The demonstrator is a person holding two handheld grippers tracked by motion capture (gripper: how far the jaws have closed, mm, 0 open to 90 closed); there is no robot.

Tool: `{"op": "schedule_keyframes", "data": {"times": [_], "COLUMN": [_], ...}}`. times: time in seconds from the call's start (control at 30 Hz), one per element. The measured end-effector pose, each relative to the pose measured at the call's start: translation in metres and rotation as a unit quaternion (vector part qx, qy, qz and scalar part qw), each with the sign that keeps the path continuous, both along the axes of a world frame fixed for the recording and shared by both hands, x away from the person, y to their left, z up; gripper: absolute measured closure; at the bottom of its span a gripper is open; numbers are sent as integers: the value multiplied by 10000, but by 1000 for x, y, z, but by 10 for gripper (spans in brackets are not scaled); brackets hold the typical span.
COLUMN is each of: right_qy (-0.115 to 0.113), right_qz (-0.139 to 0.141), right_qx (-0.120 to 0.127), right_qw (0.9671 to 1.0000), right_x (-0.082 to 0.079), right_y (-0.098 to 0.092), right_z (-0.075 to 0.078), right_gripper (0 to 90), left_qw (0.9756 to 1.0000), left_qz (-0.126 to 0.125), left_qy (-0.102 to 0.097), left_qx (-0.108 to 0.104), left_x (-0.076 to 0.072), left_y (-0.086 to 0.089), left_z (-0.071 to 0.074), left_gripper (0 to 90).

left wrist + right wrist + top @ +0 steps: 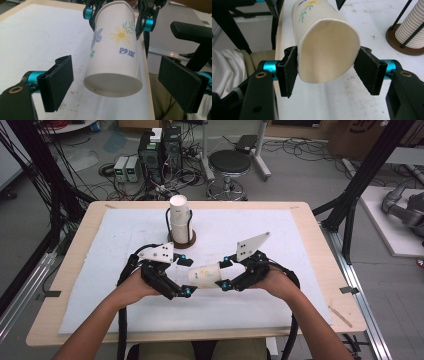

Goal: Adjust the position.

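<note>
A white paper cup (205, 275) with a flower print hangs on its side above the white mat, between the two hands. My right gripper (328, 71) is shut on the cup (324, 50) at its open mouth, and its pads (289, 72) press the rim into an oval. The cup's closed base (113, 85) points at my left gripper (120, 85), which stands open; its jaws flank the base with a gap on each side. From above, the left gripper (186, 276) and right gripper (225, 274) face each other across the cup.
A tall stack of white cups (180, 217) stands in a black wire holder on a round brown base (181, 240) at the back middle of the mat (280, 235). The wooden table edge (320, 245) borders the mat. A stool and cables lie on the floor beyond.
</note>
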State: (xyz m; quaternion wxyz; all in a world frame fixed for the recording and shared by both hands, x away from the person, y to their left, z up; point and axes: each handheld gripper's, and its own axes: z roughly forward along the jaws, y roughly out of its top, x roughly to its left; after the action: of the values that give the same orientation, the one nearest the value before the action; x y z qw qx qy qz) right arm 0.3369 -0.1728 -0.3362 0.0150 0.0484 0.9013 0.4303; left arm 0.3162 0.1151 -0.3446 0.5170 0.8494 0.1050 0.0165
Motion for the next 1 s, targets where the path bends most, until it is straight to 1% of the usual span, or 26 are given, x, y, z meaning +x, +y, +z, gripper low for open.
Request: {"op": "schedule_keyframes", "data": {"times": [0.07, 0.17, 0.27, 0.33, 0.4, 0.43, 0.53, 0.63, 0.7, 0.8, 0.93, 1.0], "right_qy": [-33, -93, -172, -215, -213, -218, -269, -303, -311, -375, -418, -444], "right_qz": [37, 81, 104, 137, 158, 148, 183, 217, 226, 277, 314, 335], "right_qx": [-106, -328, -564, -650, -744, -835, -979, -1137, -1273, -1396, -1627, -1774], "right_qw": [9999, 9994, 9982, 9976, 9969, 9962, 9947, 9928, 9911, 9891, 9853, 9826], "right_x": [0, 0, 0, 1, 1, 0, 0, 0, 0, -1, -1, -2], "right_y": [2, 7, 12, 15, 18, 20, 24, 28, 32, 37, 42, 46], "right_z": [2, 7, 10, 11, 13, 14, 15, 17, 19, 20, 21, 21], "right_gripper": [378, 378, 378, 378, 378, 378, 378, 378, 378, 379, 379, 379], "left_qw": [9998, 9995, 9990, 9983, 9978, 9975, 9964, 9959, 9950, 9938, 9922, 9914], "left_qz": [-21, -79, -65, -101, -138, -149, -180, -161, -152, -149, -139, -135], "left_qy": [-60, -66, -48, -45, -42, -39, -57, -57, -67, -52, -30, -12], "left_qx": [183, 315, 432, 570, 650, 696, 821, 891, 982, 1098, 1242, 1298], "left_x": [0, 2, 2, 3, 3, 3, 4, 5, 5, 6, 7, 8], "left_y": [-1, -3, -6, -7, -10, -11, -14, -16, -17, -19, -21, -22], "left_z": [0, 1, 1, 1, 0, 0, 1, 0, -1, -3, -4, -5], "left_gripper": [137, 147, 154, 155, 160, 163, 167, 178, 181, 190, 201, 206]}}
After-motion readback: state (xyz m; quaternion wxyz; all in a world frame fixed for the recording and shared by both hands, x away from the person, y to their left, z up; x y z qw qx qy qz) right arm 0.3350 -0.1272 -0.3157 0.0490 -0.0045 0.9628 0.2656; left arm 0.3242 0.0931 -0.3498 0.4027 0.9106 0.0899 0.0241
